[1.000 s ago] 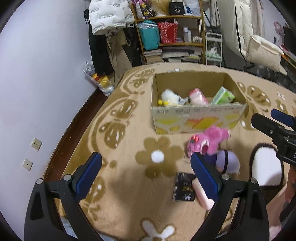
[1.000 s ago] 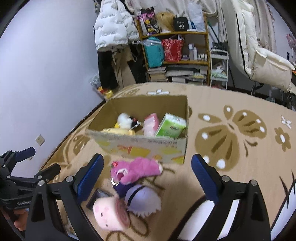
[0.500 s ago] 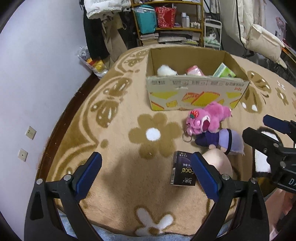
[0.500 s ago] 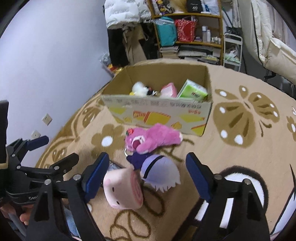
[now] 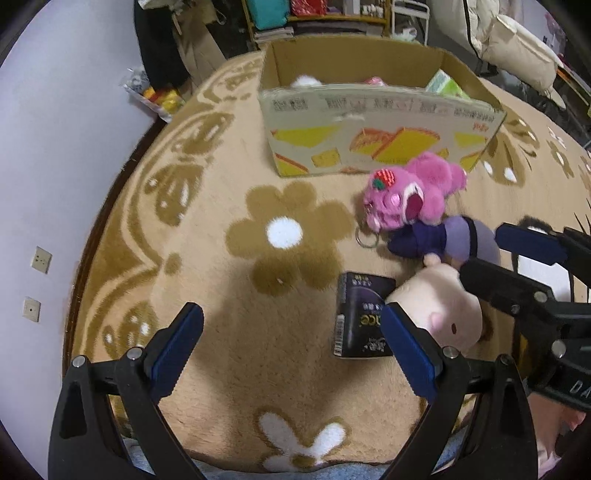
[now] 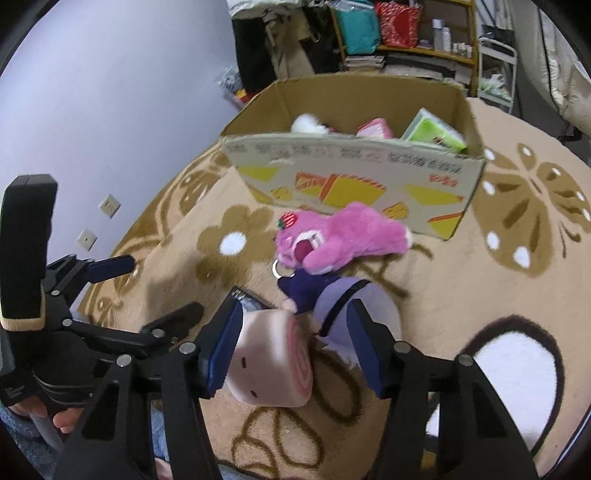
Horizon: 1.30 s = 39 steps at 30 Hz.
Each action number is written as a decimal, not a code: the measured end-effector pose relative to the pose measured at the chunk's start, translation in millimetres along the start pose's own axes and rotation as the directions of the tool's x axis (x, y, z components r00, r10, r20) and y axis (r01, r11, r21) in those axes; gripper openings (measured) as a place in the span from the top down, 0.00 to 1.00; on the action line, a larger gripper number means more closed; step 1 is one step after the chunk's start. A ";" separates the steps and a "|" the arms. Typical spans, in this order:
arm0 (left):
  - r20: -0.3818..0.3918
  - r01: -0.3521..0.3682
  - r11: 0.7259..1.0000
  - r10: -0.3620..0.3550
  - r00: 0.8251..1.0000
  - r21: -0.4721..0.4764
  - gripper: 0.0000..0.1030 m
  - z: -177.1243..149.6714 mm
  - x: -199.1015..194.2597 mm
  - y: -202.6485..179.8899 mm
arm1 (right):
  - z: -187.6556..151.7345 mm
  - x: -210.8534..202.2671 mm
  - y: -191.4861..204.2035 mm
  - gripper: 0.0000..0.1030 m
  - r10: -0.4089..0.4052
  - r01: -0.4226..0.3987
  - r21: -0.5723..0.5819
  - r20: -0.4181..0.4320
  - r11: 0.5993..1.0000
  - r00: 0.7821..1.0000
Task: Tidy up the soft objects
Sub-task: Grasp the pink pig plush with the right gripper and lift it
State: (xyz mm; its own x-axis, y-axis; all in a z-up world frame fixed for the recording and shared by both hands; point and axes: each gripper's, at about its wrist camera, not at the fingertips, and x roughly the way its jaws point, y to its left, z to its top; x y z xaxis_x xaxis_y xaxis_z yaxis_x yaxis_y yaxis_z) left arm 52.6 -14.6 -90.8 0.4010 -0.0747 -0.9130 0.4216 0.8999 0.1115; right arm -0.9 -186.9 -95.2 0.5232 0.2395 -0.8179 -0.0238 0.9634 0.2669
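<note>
A pink roll-shaped plush (image 6: 269, 358) lies on the rug, also in the left wrist view (image 5: 439, 306). My right gripper (image 6: 295, 347) is open and straddles it, left pad against its side. A purple plush (image 6: 343, 306) lies just behind it, partly between the fingers. A magenta bear plush (image 6: 340, 240) lies in front of the cardboard box (image 6: 354, 173). The box holds a white plush (image 6: 308, 123), a pink item (image 6: 375, 127) and a green pack (image 6: 434, 133). My left gripper (image 5: 291, 350) is open and empty above the rug.
A black packet (image 5: 364, 314) lies on the rug beside the pink roll. The rug (image 5: 221, 229) is tan with brown flowers. A purple wall with sockets (image 5: 40, 258) is at left. Shelves and hanging clothes (image 6: 388, 33) stand behind the box.
Both grippers have moved down and closer to the rug. My right gripper has come around the pink roll plush and its fingers have narrowed somewhat.
</note>
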 end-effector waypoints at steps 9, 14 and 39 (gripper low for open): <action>-0.101 0.062 0.998 -0.062 0.993 0.000 0.07 0.4 29.5 -8.4 | 1.9 19.4 1.2 0.42 0.031 -0.031 -0.002 -0.039 1.000 0.999; -0.120 0.095 0.995 -0.096 0.988 -0.012 0.07 1.9 37.7 -7.9 | 3.9 26.1 -1.2 0.42 0.041 -0.040 0.008 -0.061 0.999 0.997; -0.173 0.202 0.978 -0.209 0.963 -0.053 0.07 0.9 59.7 -12.5 | -1.8 42.9 -15.0 0.80 0.106 -0.091 0.099 -0.166 0.991 0.980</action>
State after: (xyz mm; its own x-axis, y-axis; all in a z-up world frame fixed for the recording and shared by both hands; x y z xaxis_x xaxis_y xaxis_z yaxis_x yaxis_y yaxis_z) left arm 72.0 -30.7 -146.3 0.1570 -0.1851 -0.9701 0.4505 0.8876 -0.0964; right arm 20.3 -190.9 -135.3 0.3690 0.3572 -0.8580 0.0135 0.9210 0.3892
